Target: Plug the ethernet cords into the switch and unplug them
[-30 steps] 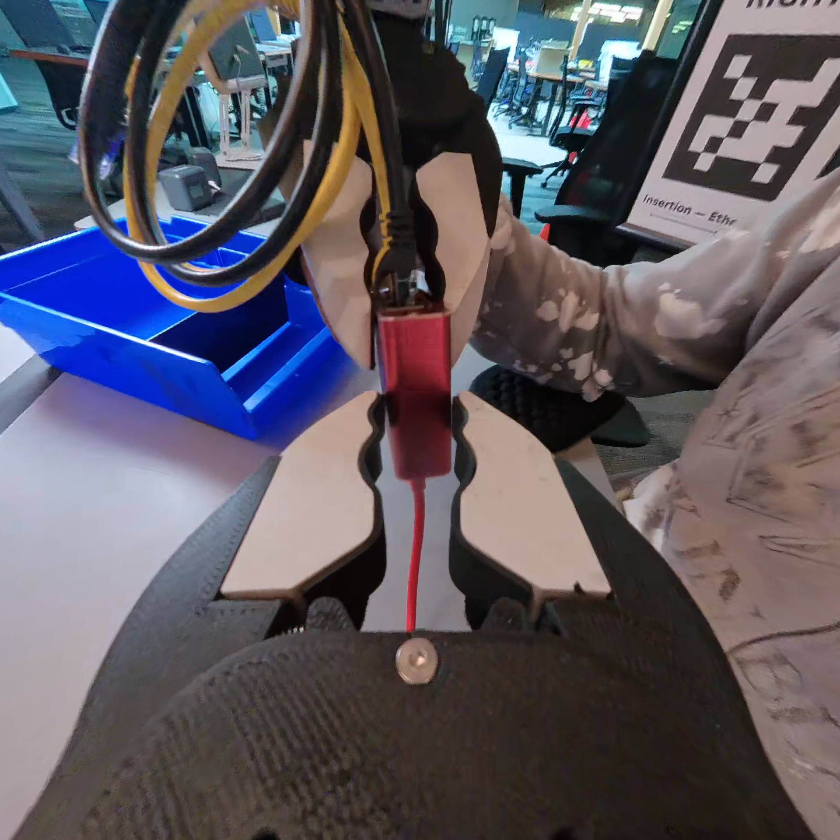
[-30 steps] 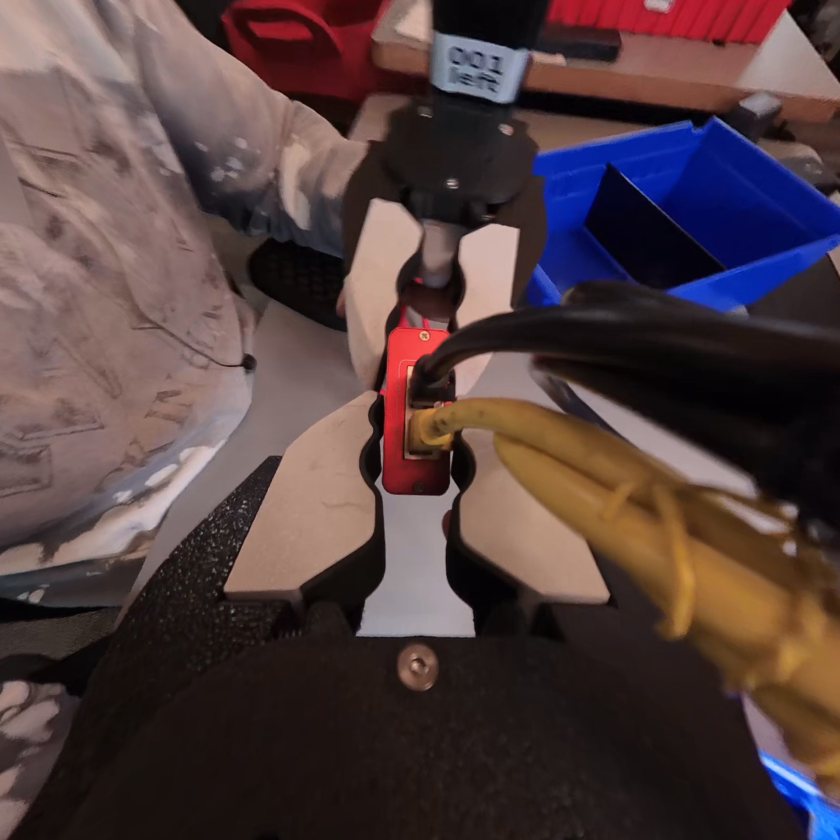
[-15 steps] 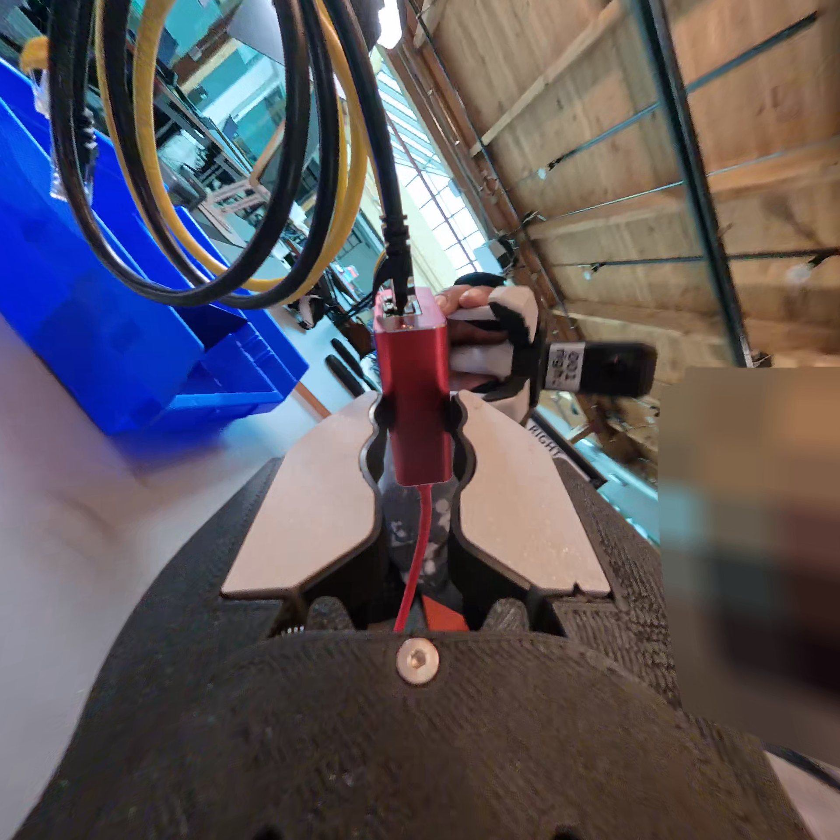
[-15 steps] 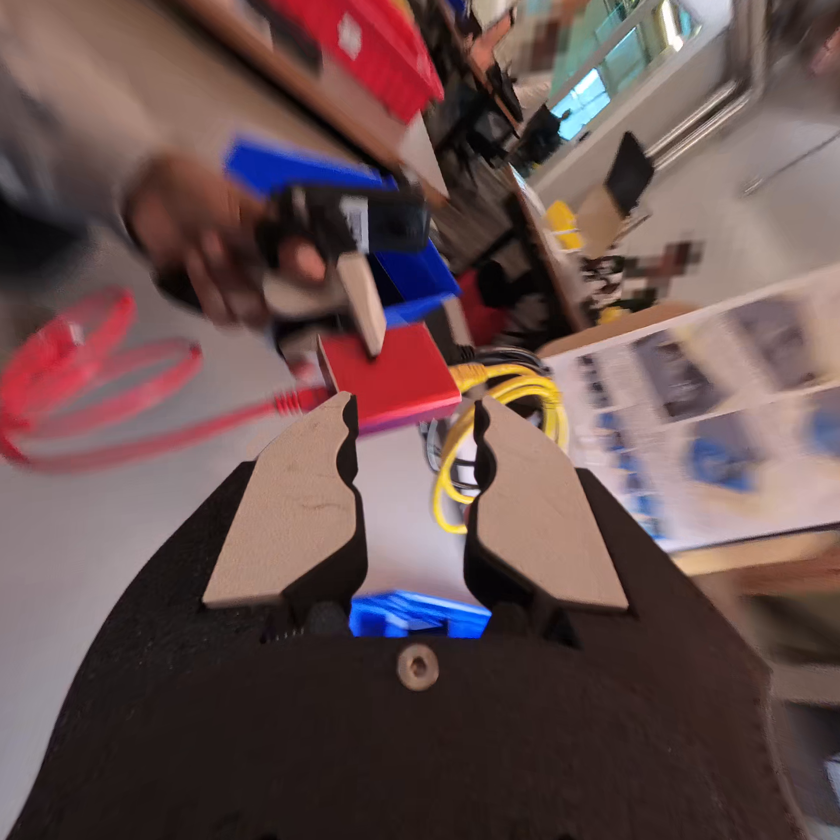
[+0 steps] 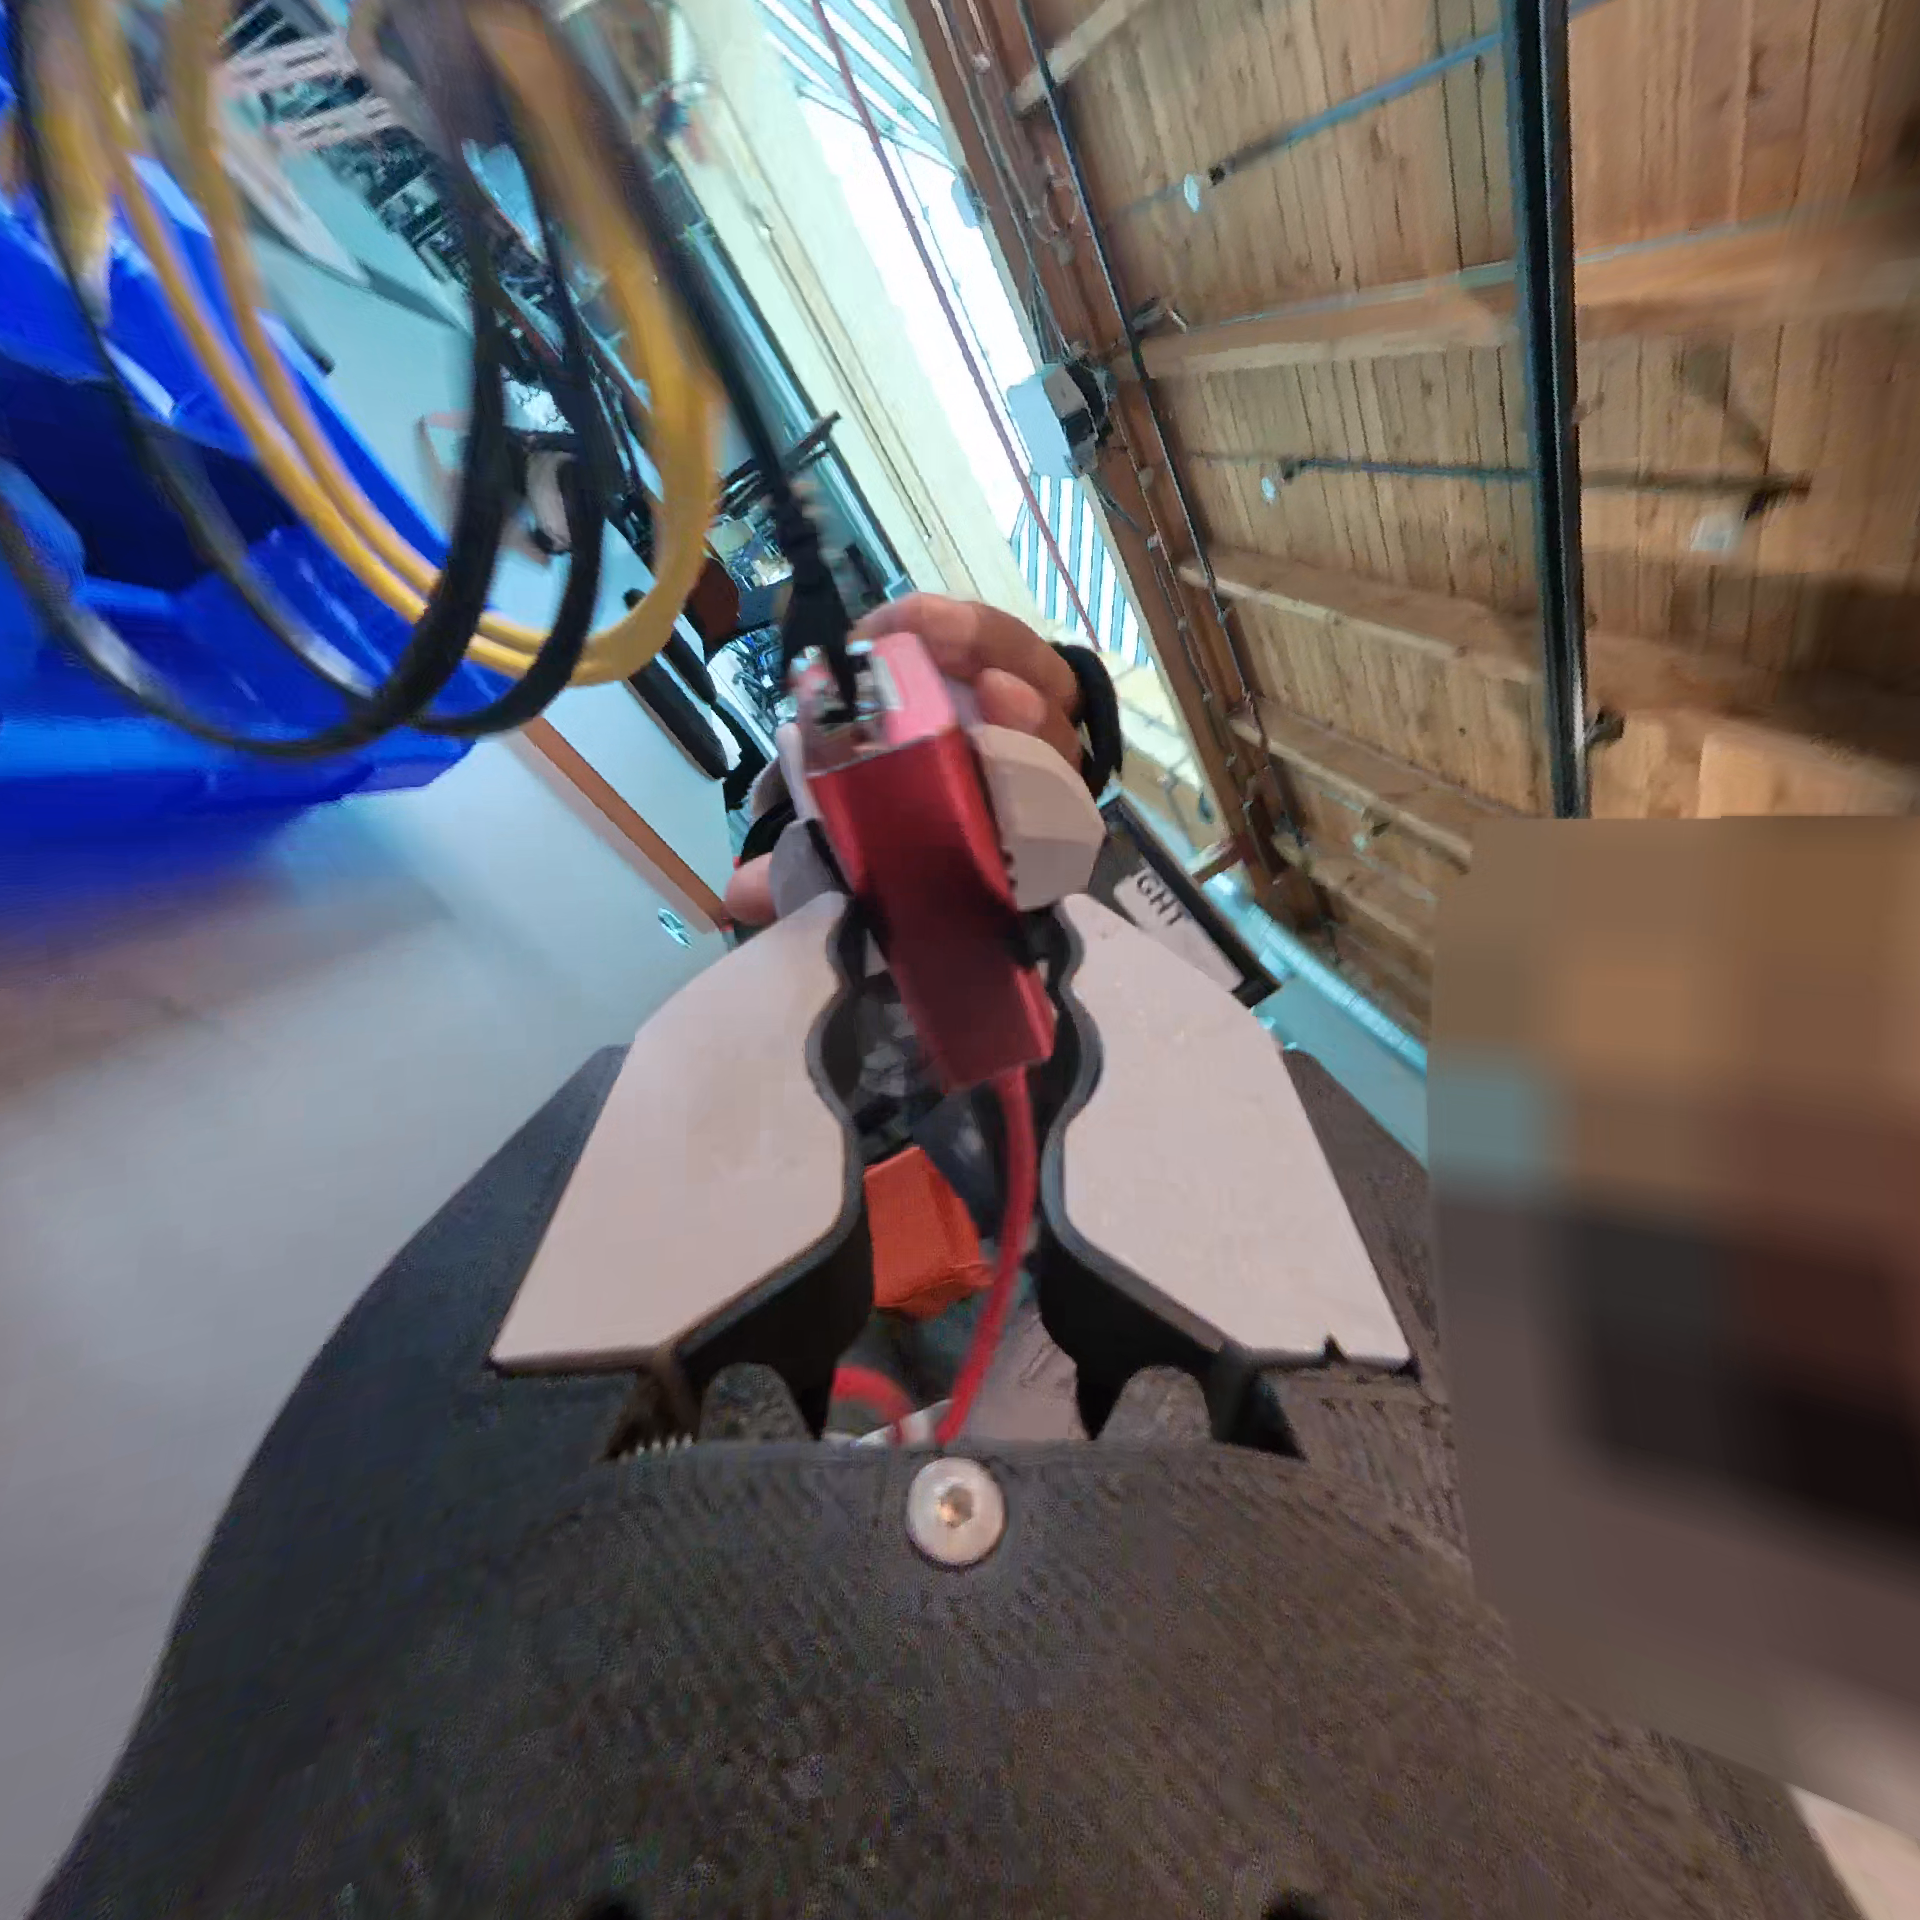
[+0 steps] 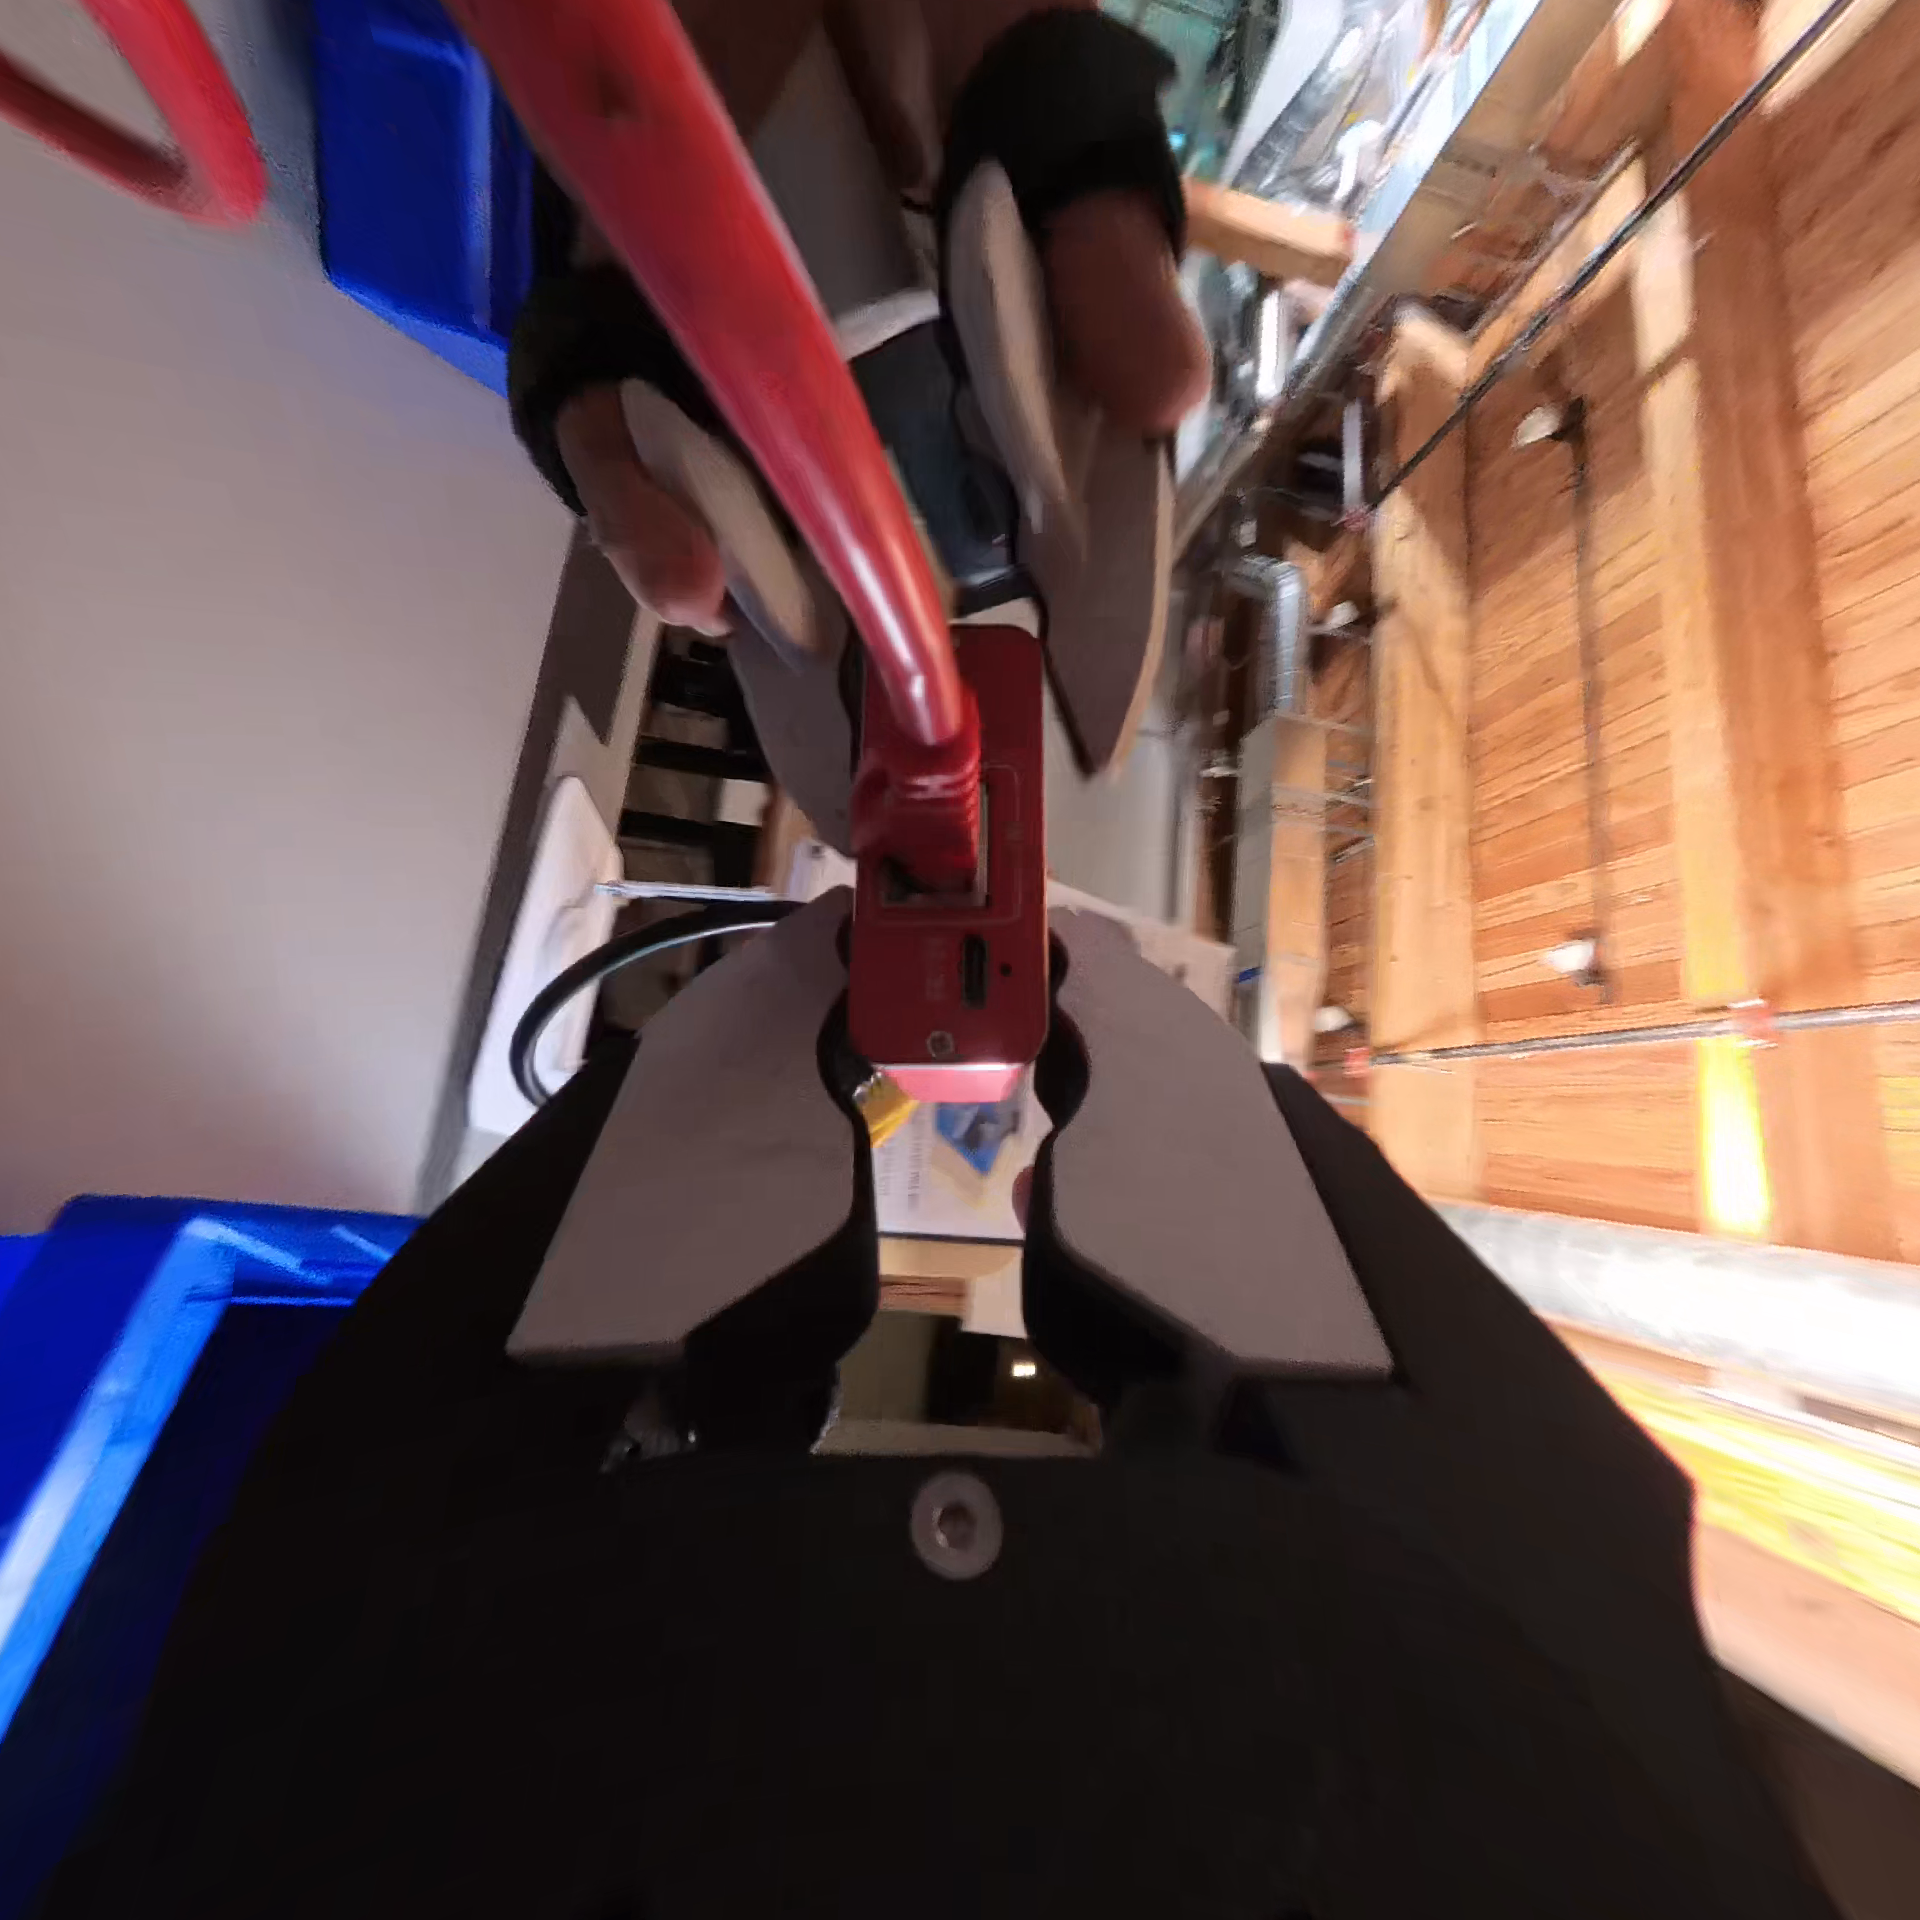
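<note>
The red switch (image 5: 925,883) hangs tilted in the air between both grippers. My left gripper (image 5: 951,920) is open: its pads stand apart around the switch's near end, with a gap on the left side. My right gripper (image 6: 948,925) is shut on the switch (image 6: 945,966), both pads pressed on its sides; its fingers (image 5: 1039,821) show on the switch's far end in the left wrist view. A red cord (image 6: 790,436) is plugged into one end, and a black cord (image 5: 821,613) into the other. Black and yellow cord loops (image 5: 644,416) hang at the upper left.
A blue bin (image 5: 135,582) stands on the pale table (image 5: 208,1091) at the left; blue bin walls (image 6: 104,1403) also show in the right wrist view. Both views are tipped up to a wooden ceiling (image 5: 1351,312). A person's hand (image 5: 987,665) holds the right gripper.
My left gripper's fingers have opened off the switch. My right gripper, open and off to the side half a second ago, has come onto the switch and shut on it. The switch has tilted.
</note>
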